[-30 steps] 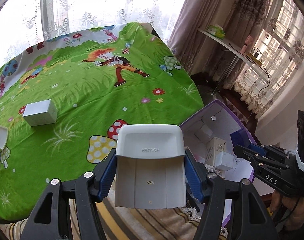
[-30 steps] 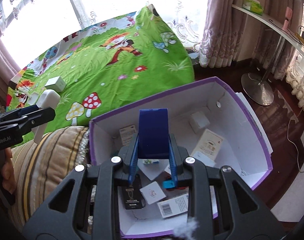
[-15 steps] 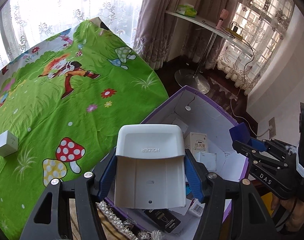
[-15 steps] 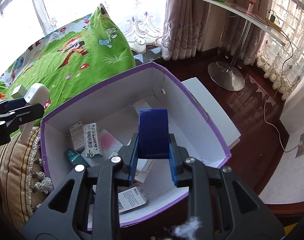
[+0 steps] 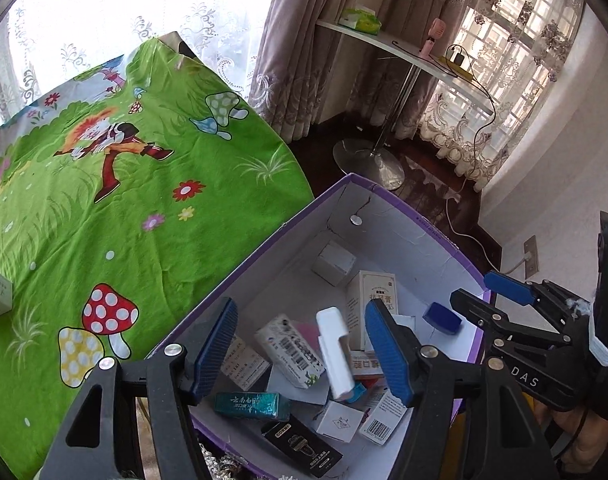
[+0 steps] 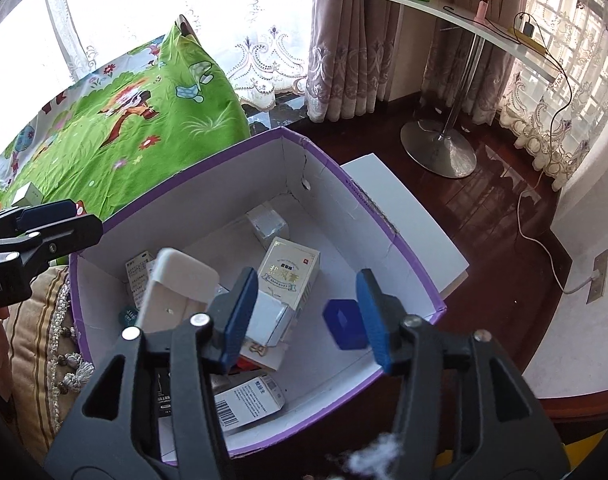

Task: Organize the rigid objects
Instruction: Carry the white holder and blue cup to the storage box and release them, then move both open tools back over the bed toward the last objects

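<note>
Release over the purple box (image 6: 392, 236): both grippers' jaws are opening, nothing pinched.
Left gripper (image 5: 300, 344) frees the white holder (image 5: 336, 354), right gripper (image 6: 304, 312) the blue block (image 6: 346, 324); either may bounce off the packets and tip out.

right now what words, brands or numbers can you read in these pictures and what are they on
"DAS": on the right gripper body, left wrist view.
"ot.AI": cut-off lettering on the left gripper body, right wrist view.
"DORMI", roughly: on the black box.
Chinese print on the cream box, teal box and barcoded cartons in the purple box: too small or blurred to read.
</note>
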